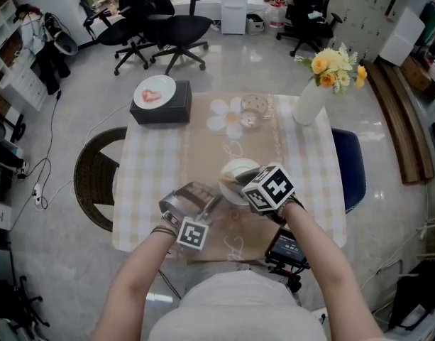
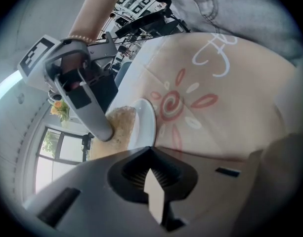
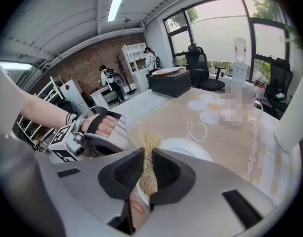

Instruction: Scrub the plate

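Left gripper [image 1: 217,197]: grey body, jaws drawn almost together on the near rim of the plate [image 1: 238,168], with only a pale sliver between the ribbed dark pads. Right gripper [image 1: 240,182]: jaws clamped on a scrub pad [image 3: 149,157], which is tan, coarse and fibrous and stands out beyond the jaw tips. In the left gripper view the pad lies against the plate's inner face.

The plate is white, round and smooth, with a raised rim. It sits on the runner [image 1: 203,148] at the near middle of the table, between the two grippers. The runner is beige with printed white daisies and red swirl motifs. It overlies a pale checked cloth [image 1: 142,169] that hangs over the table's near and side edges.

A bare stretch of runner lies between the plate and a glass bowl [image 1: 252,106] beyond it. Bare checked cloth lies left of the left gripper and right of the right one.

At far left is a black box [image 1: 160,111], rectangular and matt, carrying a second plate [image 1: 155,91] with a red mark. At far right is a white vase [image 1: 311,104], tall and smooth, with yellow and orange flowers [image 1: 336,66], close to the table corner.

A wicker chair [image 1: 95,180] is tucked in at the left edge and a blue chair [image 1: 352,172] at the right. Black office chairs [image 1: 176,30] stand well apart on the glossy floor
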